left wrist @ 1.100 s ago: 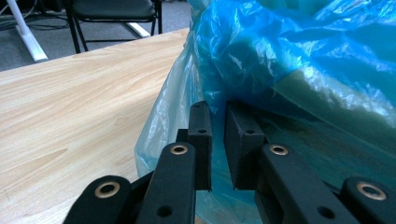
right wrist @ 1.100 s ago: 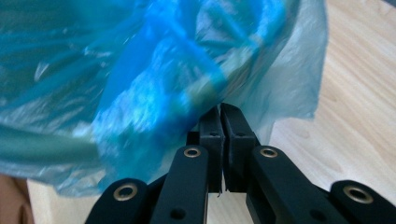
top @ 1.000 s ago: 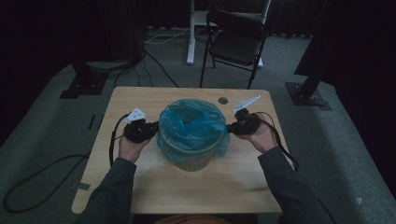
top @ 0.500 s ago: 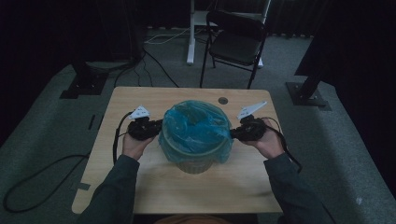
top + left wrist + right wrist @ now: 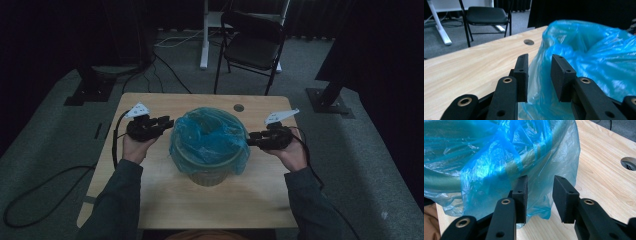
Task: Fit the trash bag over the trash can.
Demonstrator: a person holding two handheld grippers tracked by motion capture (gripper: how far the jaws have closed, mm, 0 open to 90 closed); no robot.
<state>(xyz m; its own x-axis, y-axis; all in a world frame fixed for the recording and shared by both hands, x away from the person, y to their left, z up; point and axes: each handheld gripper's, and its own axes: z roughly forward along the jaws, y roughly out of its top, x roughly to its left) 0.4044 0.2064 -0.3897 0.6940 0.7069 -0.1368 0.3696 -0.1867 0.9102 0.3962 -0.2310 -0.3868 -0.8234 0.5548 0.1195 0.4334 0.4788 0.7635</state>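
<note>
While crinkled blue bag (image 5: 210, 137) drapes round bin (image 5: 207, 172) | left gripper (image 5: 539, 72), right gripper (image 5: 539, 195): just opened, empty

A translucent sky-blue plastic bag (image 5: 210, 137), crinkled with pale glints, lined a pale greenish-beige round bin (image 5: 210, 172) whose rim showed as a dull green band. The light wooden table (image 5: 165, 200) carried fine tan grain. Both matte black grippers, left (image 5: 162, 122) and right (image 5: 252, 141), bore brass-coloured rivets and pale grey plates.
</note>
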